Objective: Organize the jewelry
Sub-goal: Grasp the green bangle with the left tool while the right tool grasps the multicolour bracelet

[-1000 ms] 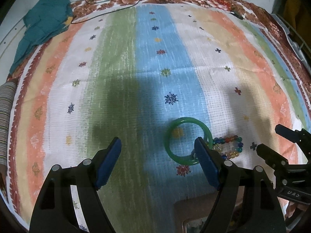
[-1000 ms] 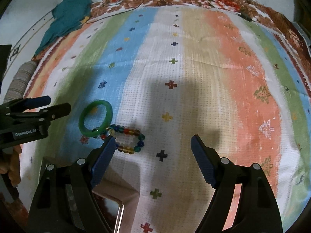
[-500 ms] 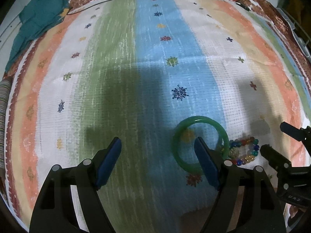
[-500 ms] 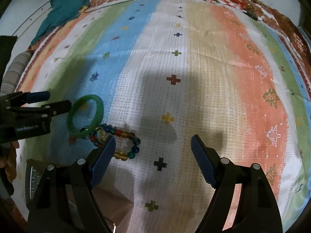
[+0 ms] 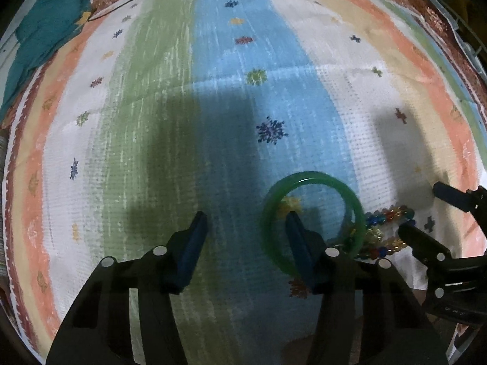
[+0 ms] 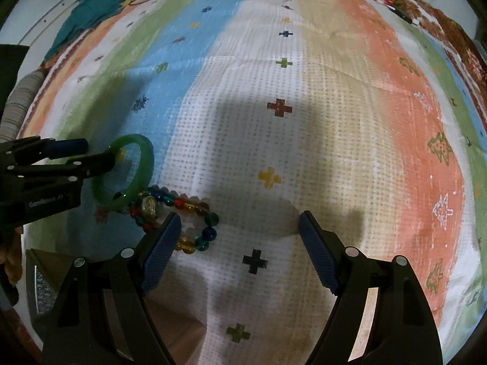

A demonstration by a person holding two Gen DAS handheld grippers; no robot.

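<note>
the green bangle (image 5: 313, 222) lies flat on the striped cloth (image 5: 213, 91), touching the bead bracelet (image 6: 182, 216) to its right. it looks hard, smooth and slippery. the left gripper (image 5: 245, 231) is closing, one finger inside the ring, not pinching yet; grab its near-left rim. the right gripper (image 6: 239, 231) is wide apart, empty.

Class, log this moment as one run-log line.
left claw: closing, one finger inside bangle | right claw: open, empty, beside beads | bangle touches beads

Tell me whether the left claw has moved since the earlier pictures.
Yes. In the right wrist view the left claw has come in over the green bangle, one finger now inside its ring; its jaws are closing on the rim.
</note>
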